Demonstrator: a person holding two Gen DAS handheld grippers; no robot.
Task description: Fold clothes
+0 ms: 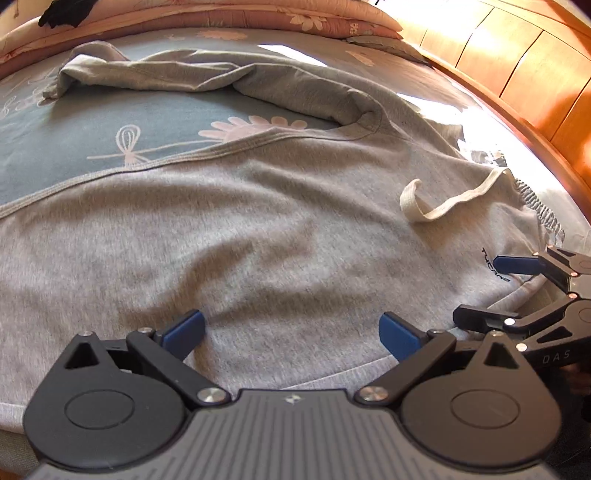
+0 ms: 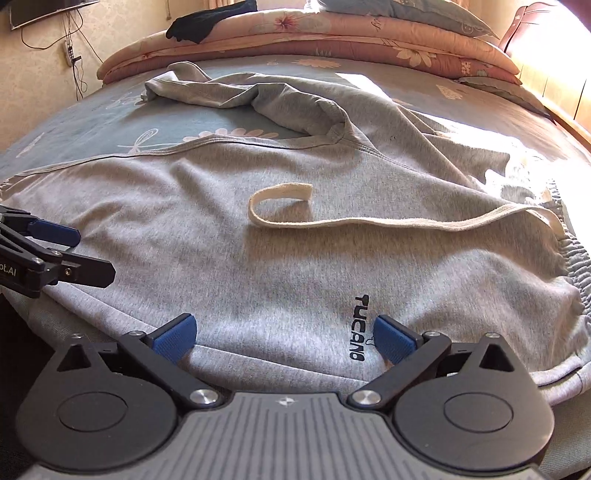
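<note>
Dark garment [image 2: 210, 20] cut off above

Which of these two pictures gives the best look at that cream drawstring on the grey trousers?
The right wrist view: the drawstring runs across mid-frame from the elastic waistband to its curled end. The left wrist view shows it smaller, towards the right edge, foreshortened, near a bright sunlit patch.

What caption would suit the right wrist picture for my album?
Open right hand-held gripper poised over grey sweatpants with a cream drawstring, spread on a floral bed.
</note>
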